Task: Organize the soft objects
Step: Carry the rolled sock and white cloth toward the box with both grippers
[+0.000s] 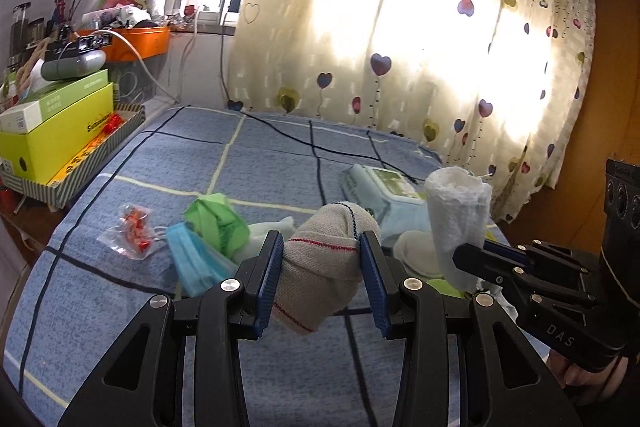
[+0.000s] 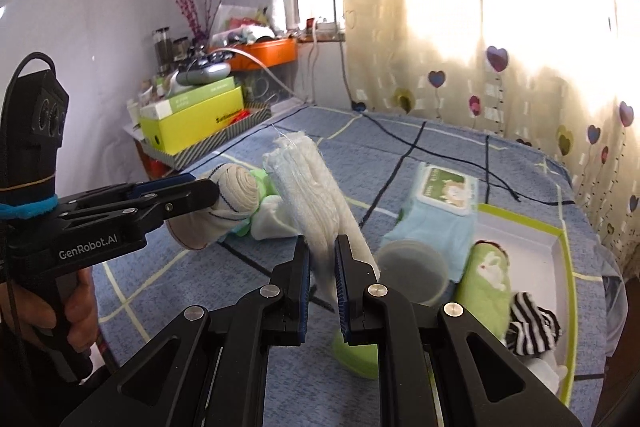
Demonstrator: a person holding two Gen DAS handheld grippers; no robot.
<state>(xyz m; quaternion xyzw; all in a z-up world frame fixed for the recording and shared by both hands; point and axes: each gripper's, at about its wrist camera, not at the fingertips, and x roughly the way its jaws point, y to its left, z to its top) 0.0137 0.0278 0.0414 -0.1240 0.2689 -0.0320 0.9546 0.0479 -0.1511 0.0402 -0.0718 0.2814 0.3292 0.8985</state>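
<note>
A rolled grey sock [image 1: 324, 263] is clamped in the left tool [image 1: 323, 279], and a rolled white cloth [image 2: 320, 199] is pinched in the nearly closed right tool [image 2: 322, 291], both above the bed [image 1: 260, 163]. Only in the right view are a white tray [image 2: 556, 239], a green towel roll [image 2: 486, 291] and a striped sock [image 2: 532, 327] seen; the tray's near end is cut off.

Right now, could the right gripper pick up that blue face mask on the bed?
Probably not: the right gripper is shut on a rolled white cloth, and the blue face mask lies beyond the left gripper.
</note>
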